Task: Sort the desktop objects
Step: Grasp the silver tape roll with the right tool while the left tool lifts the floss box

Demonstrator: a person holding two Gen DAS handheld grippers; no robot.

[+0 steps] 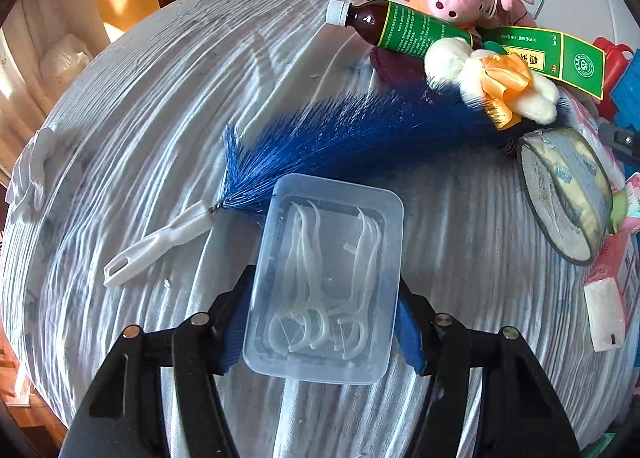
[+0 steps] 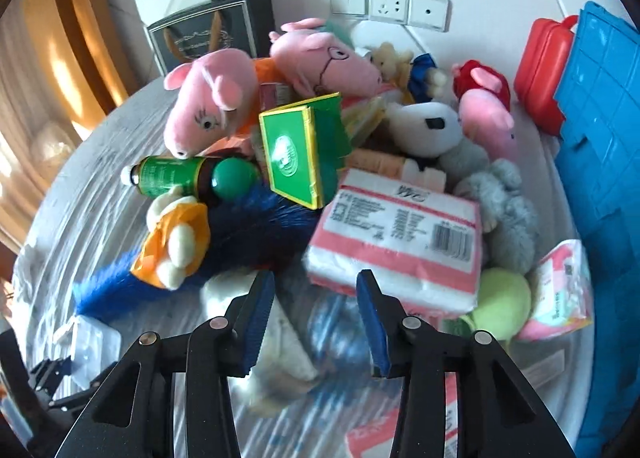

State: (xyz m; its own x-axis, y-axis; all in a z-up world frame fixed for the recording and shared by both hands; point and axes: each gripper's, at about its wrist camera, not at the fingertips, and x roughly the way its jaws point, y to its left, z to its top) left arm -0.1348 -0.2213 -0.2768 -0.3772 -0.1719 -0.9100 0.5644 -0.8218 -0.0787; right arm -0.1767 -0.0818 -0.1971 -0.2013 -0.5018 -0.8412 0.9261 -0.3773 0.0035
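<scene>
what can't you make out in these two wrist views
- Right wrist view: whatever lies between the right gripper fingers is motion-blurred; whether it is gripped is unclear.
- Left wrist view: the blue brush far end is covered by a cream plush toy.
- Left wrist view: the clear floss-pick box, held in the left gripper, hides the pad contact.
</scene>
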